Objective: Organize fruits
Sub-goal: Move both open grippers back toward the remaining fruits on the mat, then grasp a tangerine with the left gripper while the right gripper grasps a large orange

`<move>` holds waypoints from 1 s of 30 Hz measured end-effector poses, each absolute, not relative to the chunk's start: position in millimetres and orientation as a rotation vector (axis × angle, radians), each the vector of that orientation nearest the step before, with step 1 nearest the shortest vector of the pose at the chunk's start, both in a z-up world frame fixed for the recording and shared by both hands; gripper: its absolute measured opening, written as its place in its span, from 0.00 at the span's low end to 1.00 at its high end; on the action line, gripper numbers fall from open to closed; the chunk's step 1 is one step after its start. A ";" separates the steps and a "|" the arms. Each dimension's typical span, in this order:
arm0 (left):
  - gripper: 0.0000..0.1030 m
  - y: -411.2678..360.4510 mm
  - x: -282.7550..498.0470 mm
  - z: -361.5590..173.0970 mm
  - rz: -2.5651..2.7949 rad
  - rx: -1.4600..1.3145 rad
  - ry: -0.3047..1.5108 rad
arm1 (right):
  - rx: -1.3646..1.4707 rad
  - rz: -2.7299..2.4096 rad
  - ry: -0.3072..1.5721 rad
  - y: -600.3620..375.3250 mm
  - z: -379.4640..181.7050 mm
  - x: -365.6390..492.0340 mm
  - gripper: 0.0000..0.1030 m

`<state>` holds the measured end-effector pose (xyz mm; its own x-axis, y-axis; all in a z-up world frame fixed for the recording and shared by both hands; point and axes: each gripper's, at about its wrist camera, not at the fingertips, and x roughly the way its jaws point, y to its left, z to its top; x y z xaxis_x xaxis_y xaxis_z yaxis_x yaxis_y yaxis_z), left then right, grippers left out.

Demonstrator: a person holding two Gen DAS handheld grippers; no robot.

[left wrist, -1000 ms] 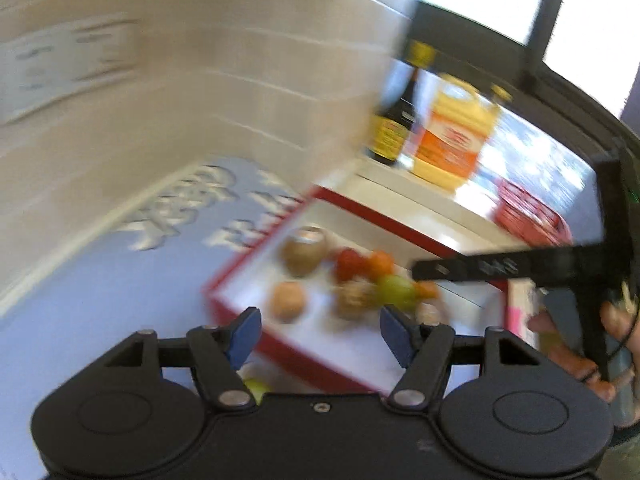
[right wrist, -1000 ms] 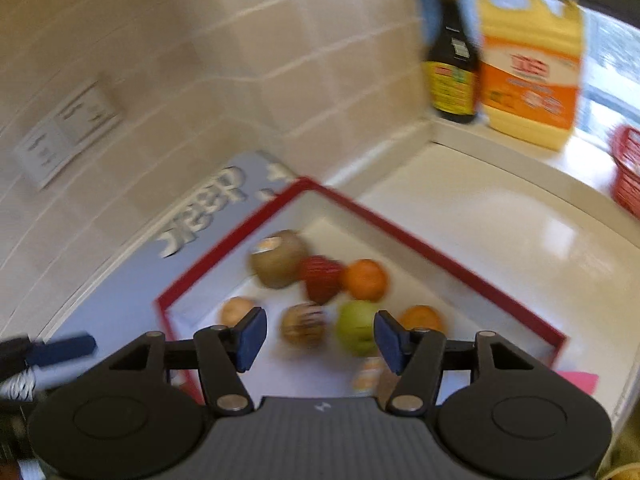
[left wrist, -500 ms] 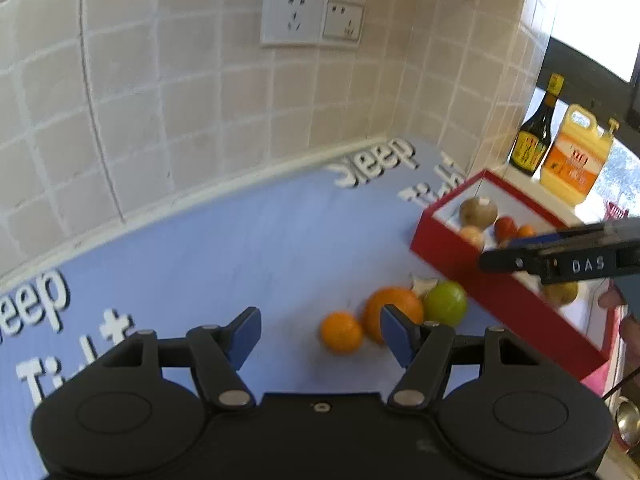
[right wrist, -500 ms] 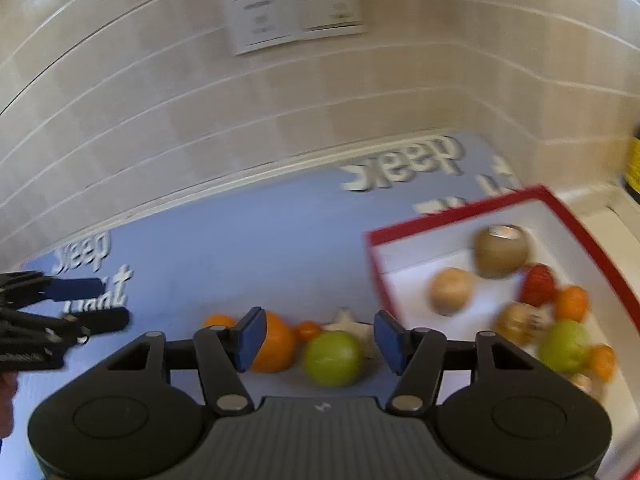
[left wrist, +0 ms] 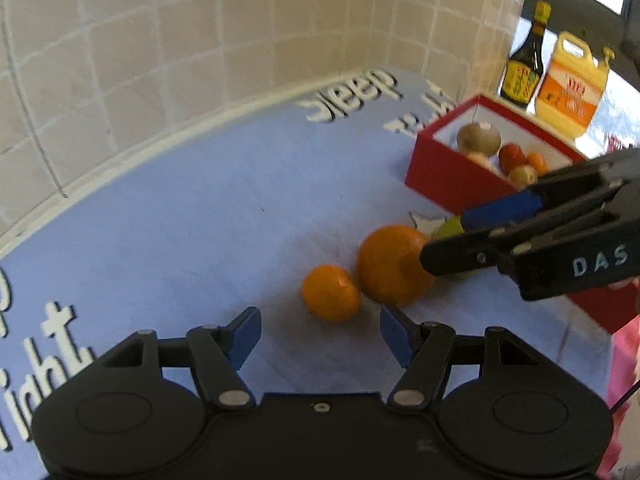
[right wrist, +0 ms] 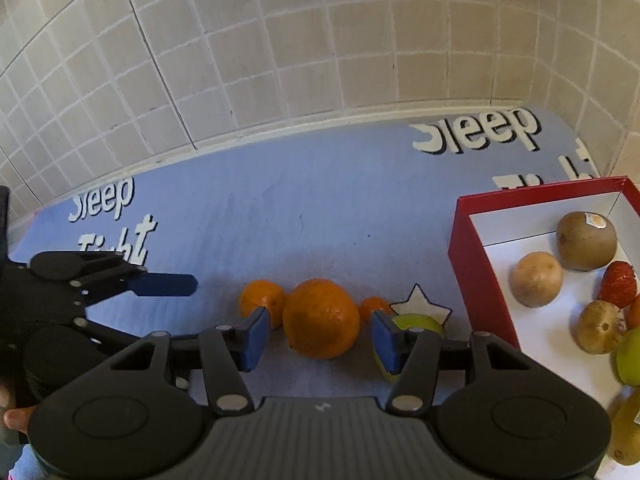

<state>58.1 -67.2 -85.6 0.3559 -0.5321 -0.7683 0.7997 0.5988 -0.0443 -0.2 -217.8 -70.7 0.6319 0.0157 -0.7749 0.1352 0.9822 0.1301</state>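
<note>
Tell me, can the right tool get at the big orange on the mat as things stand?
Probably yes. The right tool is open, with the big orange lined up between its fingers and nothing in front of it; the small orange and green apple flank it.

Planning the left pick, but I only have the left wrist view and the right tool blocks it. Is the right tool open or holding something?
Observer: Open and empty. In the right wrist view the right tool frames the large orange and is not clamped on it.
Operator: Anything behind that orange?
Observer: Yes, a tiny orange sits between it and the white star.
Operator: Any green fruit boxed already?
Observer: One green fruit lies inside the red box, toward its near side.
</note>
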 end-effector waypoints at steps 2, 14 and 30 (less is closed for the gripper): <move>0.76 -72.4 59.2 -93.7 -0.896 0.401 0.840 | 0.174 -0.067 0.896 -217.6 -74.7 5.4 0.56; 0.76 -91.3 65.4 -109.1 -0.939 0.460 0.809 | 0.083 -0.057 0.960 -211.1 -99.1 34.4 0.56; 0.46 -94.6 66.1 -114.9 -0.928 0.453 0.782 | 0.059 -0.069 0.998 -209.7 -112.4 48.1 0.57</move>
